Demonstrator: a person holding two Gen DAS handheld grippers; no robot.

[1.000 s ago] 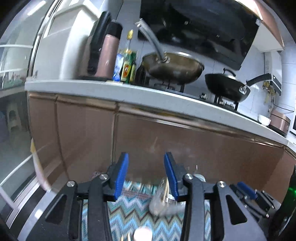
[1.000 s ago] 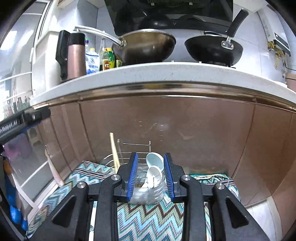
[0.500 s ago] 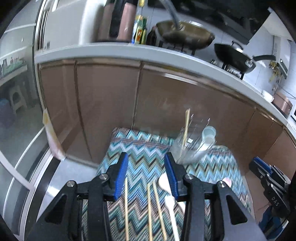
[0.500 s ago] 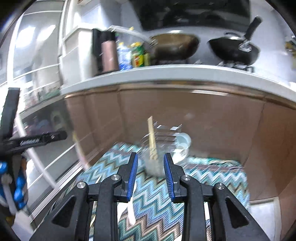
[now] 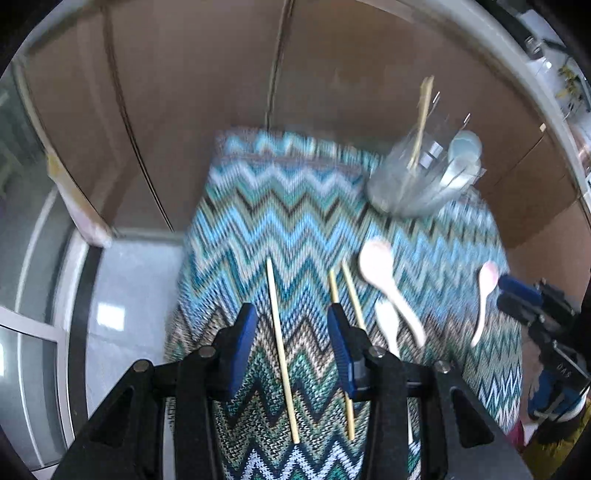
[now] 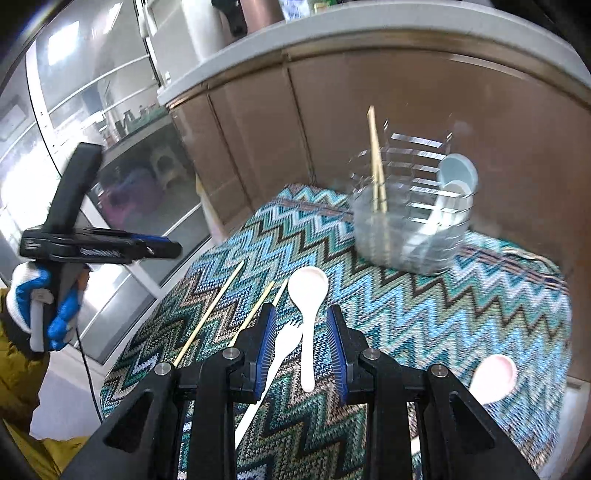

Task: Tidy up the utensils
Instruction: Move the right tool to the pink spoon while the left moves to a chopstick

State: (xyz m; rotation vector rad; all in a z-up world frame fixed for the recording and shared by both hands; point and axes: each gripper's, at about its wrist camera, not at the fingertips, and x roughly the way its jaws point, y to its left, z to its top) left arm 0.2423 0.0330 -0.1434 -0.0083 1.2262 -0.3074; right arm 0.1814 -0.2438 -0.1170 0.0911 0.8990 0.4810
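Observation:
A zigzag-patterned cloth (image 5: 295, 221) (image 6: 424, 314) covers a low table. On it lie loose wooden chopsticks (image 5: 282, 350) (image 6: 208, 314), a white spoon (image 5: 388, 277) (image 6: 306, 314), a white fork (image 6: 273, 362) and a pink spoon (image 5: 484, 295) (image 6: 491, 374). A wire utensil holder (image 5: 417, 181) (image 6: 413, 221) at the back holds a chopstick pair and pale blue spoons. My left gripper (image 5: 291, 350) is open above one chopstick. My right gripper (image 6: 301, 350) is open above the white spoon's handle and the fork.
Brown cabinet fronts (image 5: 221, 92) (image 6: 406, 110) stand right behind the table, under a white counter (image 6: 332, 33). Glass doors (image 6: 92, 110) and tiled floor (image 5: 122, 295) are to the left. The left gripper in a gloved hand also shows in the right wrist view (image 6: 92, 243).
Both views have tilted down from the counter and pans toward the table. The loose utensils have come into view between both open grippers.

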